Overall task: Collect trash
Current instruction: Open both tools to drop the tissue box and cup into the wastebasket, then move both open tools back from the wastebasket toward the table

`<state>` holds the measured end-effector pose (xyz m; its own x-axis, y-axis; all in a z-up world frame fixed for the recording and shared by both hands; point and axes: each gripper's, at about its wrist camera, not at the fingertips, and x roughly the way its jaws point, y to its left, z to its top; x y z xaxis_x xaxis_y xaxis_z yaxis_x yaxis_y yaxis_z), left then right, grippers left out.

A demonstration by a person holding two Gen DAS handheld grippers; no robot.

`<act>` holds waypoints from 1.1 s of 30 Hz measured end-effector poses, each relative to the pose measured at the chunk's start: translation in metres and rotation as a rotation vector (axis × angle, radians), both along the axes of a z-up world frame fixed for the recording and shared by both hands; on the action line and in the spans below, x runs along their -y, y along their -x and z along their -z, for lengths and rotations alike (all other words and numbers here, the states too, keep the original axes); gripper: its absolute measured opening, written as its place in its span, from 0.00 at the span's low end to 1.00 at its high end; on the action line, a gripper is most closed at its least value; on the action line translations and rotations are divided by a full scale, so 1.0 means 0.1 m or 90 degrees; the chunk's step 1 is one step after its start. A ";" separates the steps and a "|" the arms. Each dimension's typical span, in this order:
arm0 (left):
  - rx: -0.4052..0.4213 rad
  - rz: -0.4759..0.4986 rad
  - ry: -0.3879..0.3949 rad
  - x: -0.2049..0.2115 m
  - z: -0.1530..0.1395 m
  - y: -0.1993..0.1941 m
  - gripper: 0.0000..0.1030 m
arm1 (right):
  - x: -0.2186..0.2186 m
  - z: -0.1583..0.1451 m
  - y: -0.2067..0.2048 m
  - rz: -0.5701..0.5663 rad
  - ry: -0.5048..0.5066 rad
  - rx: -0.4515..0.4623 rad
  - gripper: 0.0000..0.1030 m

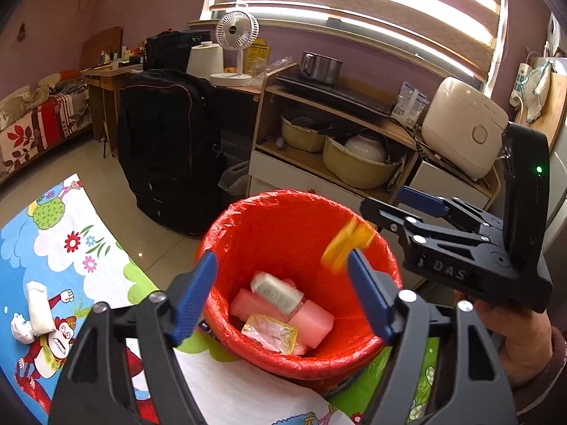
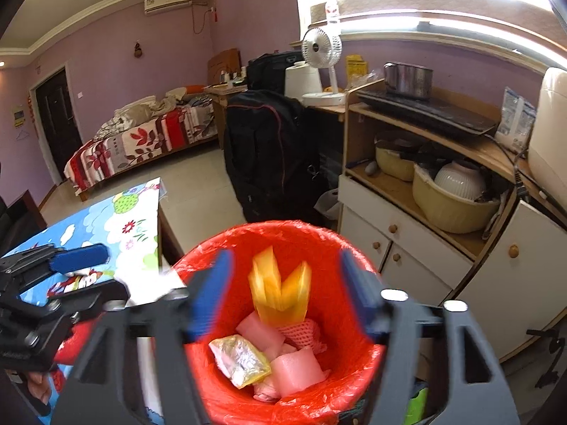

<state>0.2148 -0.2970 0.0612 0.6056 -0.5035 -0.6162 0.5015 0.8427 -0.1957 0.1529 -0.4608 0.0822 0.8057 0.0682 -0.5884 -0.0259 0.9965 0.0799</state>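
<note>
A red-lined trash bin (image 1: 248,244) stands at the table's edge, holding pink foam pieces (image 1: 312,318), a grey packet and a clear yellow wrapper (image 1: 271,333). A blurred yellow wrapper (image 2: 280,290) is in the air between my right gripper's fingers, over the bin; it also shows in the left wrist view (image 1: 349,244). My right gripper (image 2: 287,294) is open above the bin (image 2: 329,248). My left gripper (image 1: 283,297) is open and empty just before the bin. White crumpled paper trash (image 1: 35,313) lies on the cartoon tablecloth at the left.
A colourful tablecloth (image 1: 71,241) covers the table. A black suitcase (image 1: 170,141) stands on the floor behind the bin. A wooden cabinet (image 2: 443,233) with bowls, a pot and a rice cooker (image 1: 464,127) is at the right. A bed (image 2: 141,141) stands far left.
</note>
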 end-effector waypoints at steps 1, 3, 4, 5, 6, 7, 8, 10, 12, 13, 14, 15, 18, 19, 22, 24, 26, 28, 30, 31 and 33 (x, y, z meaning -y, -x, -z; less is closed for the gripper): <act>-0.003 -0.002 0.001 -0.02 0.01 -0.01 0.72 | 0.01 0.00 0.01 0.001 0.001 0.000 0.69; -0.008 -0.014 -0.001 -0.06 0.04 -0.01 0.72 | 0.02 0.02 0.02 0.004 0.000 -0.003 0.70; -0.010 -0.019 0.000 -0.10 0.06 0.00 0.72 | 0.02 0.03 0.02 0.006 -0.001 -0.003 0.71; -0.011 -0.023 0.001 -0.12 0.06 0.00 0.72 | 0.03 0.04 0.03 0.008 -0.001 -0.003 0.72; -0.010 -0.029 0.000 -0.15 0.07 0.00 0.72 | 0.03 0.05 0.04 0.009 -0.003 -0.005 0.73; -0.009 -0.033 -0.002 -0.18 0.08 0.01 0.72 | 0.02 0.05 0.05 0.010 -0.004 -0.005 0.74; -0.009 -0.037 -0.003 -0.20 0.08 0.01 0.72 | 0.02 0.06 0.05 0.009 -0.005 -0.007 0.76; -0.008 -0.044 -0.003 -0.26 0.10 0.04 0.72 | 0.00 0.08 0.07 0.007 -0.005 -0.009 0.77; -0.006 -0.050 -0.006 -0.31 0.10 0.06 0.72 | -0.02 0.09 0.08 0.004 -0.004 -0.011 0.77; -0.006 -0.055 -0.006 -0.35 0.10 0.07 0.72 | -0.04 0.10 0.09 0.001 -0.004 -0.013 0.78; -0.007 -0.057 -0.005 -0.36 0.11 0.08 0.72 | -0.06 0.11 0.09 -0.001 -0.004 -0.014 0.79; -0.006 -0.060 -0.004 -0.39 0.11 0.10 0.72 | -0.08 0.11 0.09 -0.003 -0.004 -0.015 0.80; -0.005 -0.072 -0.004 -0.48 0.11 0.13 0.72 | -0.16 0.11 0.10 -0.013 0.000 -0.015 0.80; -0.005 -0.076 -0.003 -0.52 0.11 0.14 0.72 | -0.19 0.11 0.10 -0.015 0.000 -0.015 0.81; -0.004 -0.088 -0.002 -0.61 0.11 0.17 0.72 | -0.28 0.10 0.11 -0.021 0.001 -0.015 0.83; -0.002 -0.095 -0.002 -0.66 0.10 0.19 0.72 | -0.35 0.11 0.11 -0.029 0.003 -0.016 0.84; 0.000 -0.104 -0.002 -0.74 0.10 0.22 0.72 | -0.41 0.11 0.11 -0.036 0.004 -0.019 0.84; -0.001 -0.110 0.001 -0.80 0.10 0.24 0.72 | -0.47 0.10 0.12 -0.040 0.006 -0.020 0.84; 0.000 -0.119 0.001 -0.88 0.11 0.26 0.72 | -0.52 0.09 0.13 -0.046 0.008 -0.020 0.84; 0.000 -0.123 0.001 -0.91 0.11 0.27 0.72 | -0.55 0.09 0.13 -0.049 0.008 -0.020 0.85; -0.003 -0.134 0.004 -0.99 0.13 0.29 0.72 | -0.61 0.08 0.14 -0.054 0.009 -0.020 0.86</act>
<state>0.1857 -0.1976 0.0485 0.6946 -0.3703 -0.6168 0.3139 0.9274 -0.2033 0.1390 -0.4002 0.0737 0.7785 0.1276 -0.6146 -0.1085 0.9917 0.0685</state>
